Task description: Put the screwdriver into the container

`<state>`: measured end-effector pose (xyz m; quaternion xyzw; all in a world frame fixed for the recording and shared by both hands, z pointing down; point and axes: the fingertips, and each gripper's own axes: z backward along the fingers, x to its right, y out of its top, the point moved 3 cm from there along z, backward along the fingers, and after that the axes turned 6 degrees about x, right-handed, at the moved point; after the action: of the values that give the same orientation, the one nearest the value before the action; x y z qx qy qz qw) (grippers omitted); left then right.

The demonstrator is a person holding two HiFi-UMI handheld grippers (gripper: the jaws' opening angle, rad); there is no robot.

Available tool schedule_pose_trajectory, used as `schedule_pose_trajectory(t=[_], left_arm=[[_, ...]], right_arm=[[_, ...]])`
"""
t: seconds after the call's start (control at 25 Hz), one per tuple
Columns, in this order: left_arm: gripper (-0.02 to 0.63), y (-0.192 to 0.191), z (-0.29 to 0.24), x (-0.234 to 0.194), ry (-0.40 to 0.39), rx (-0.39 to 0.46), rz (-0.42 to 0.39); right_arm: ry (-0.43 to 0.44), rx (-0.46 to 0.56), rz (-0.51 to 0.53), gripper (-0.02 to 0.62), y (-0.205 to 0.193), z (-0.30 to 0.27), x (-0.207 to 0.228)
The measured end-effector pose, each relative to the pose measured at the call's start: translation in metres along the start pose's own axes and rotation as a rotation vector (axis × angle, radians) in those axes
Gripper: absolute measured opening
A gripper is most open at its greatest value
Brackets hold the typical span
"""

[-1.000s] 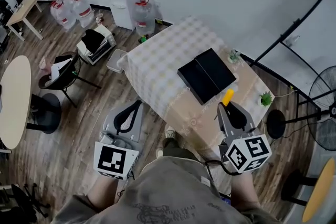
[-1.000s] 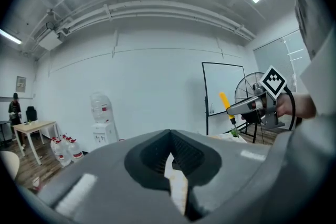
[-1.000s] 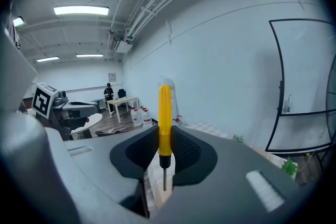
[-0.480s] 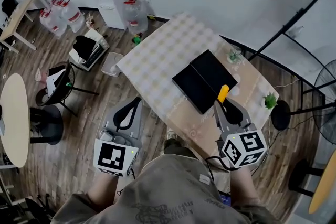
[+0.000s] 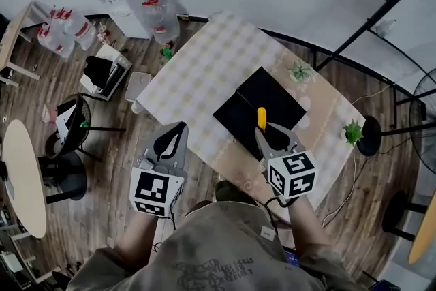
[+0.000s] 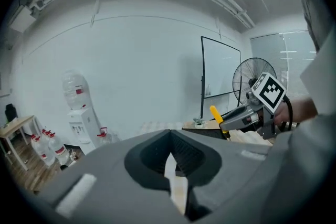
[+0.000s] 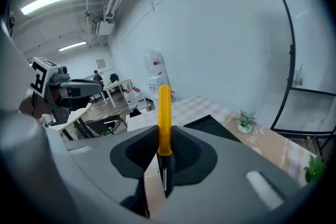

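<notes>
Clamping the yellow-handled screwdriver (image 7: 164, 118), tip hidden, fingers (image 7: 236, 165) of the right gripper (image 5: 262, 129) near the black container (image 5: 281, 93); left gripper (image 5: 181, 127) fingers (image 6: 105, 176) together, empty.

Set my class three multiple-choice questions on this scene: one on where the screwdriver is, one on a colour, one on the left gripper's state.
1. Where is the screwdriver?
A. on the floor
B. in the right gripper
C. on a chair

2. What colour is its handle?
A. red
B. green
C. yellow

3. How is the left gripper set?
A. jaws together, empty
B. jaws wide apart
C. clamping a plant

Answers: B, its jaws clamp it; C, the handle shows yellow; A, they meet with nothing between.
</notes>
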<state>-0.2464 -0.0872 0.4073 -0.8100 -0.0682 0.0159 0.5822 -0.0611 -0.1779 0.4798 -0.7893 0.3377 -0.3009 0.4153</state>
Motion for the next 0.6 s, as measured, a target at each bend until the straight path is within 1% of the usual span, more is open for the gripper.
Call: schedule_pose_trajectory(t=[0.24, 0.44, 0.6], left_arm=[[0.001, -0.026, -0.040, -0.001, -0.035, -0.101, -0.019], [0.001, -0.047, -0.061, 0.000, -0.063, -0.163, -0.028], [0.001, -0.058, -0.075, 0.000, -0.106, -0.195, -0.049]], right_arm=[[0.014, -0.104, -0.038, 0.100, -0.030, -0.036, 0.014], [0.031, -0.217, -0.037, 0.100, -0.053, -0.059, 0.020], [0.023, -0.278, -0.059, 0.100, -0.067, -0.077, 0.024]])
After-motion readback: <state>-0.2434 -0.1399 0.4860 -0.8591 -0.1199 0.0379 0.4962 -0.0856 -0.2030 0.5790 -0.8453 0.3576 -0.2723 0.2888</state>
